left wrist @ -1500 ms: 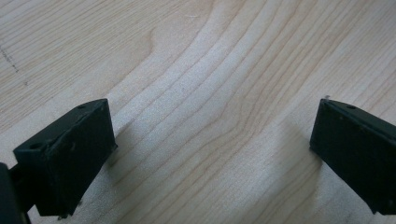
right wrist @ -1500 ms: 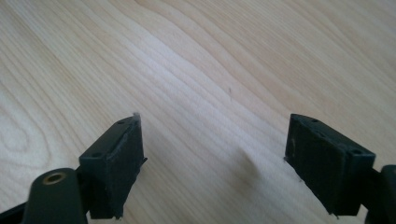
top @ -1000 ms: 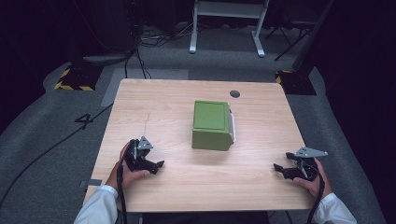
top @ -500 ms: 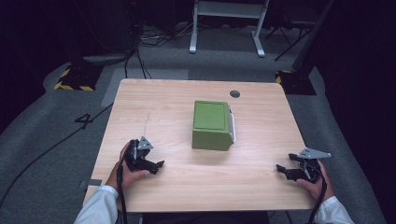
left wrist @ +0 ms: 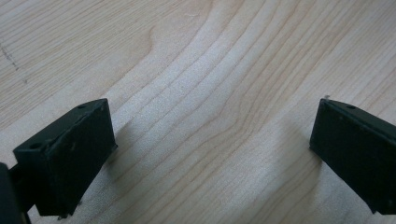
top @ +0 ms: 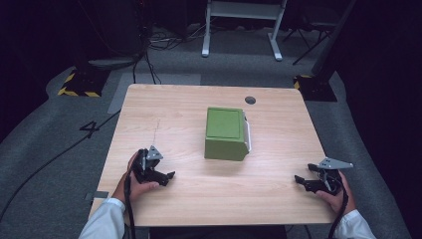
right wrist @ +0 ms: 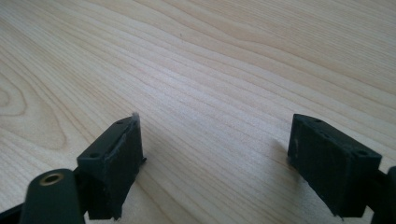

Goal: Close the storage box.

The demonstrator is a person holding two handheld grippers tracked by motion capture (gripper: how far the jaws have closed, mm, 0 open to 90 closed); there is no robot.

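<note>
A green box (top: 225, 133) with a pale handle on its right side sits near the middle of the wooden table (top: 174, 109). My left gripper (top: 164, 175) rests on the table at the front left, held in a hand, well short of the box. It is open, and bare wood shows between its jaws in the left gripper view (left wrist: 212, 140). At the front right my right gripper (top: 301, 180) lies low on the table, also open, with nothing but wood between its jaws (right wrist: 215, 149).
A round dark grommet hole (top: 250, 100) lies at the table's back right. Beyond the table are grey carpet, trailing cables, a white frame leg (top: 205, 50) and black-and-yellow striped bases (top: 79, 92).
The right gripper has shifted slightly toward the front right edge. The left gripper and the box have stayed put.
</note>
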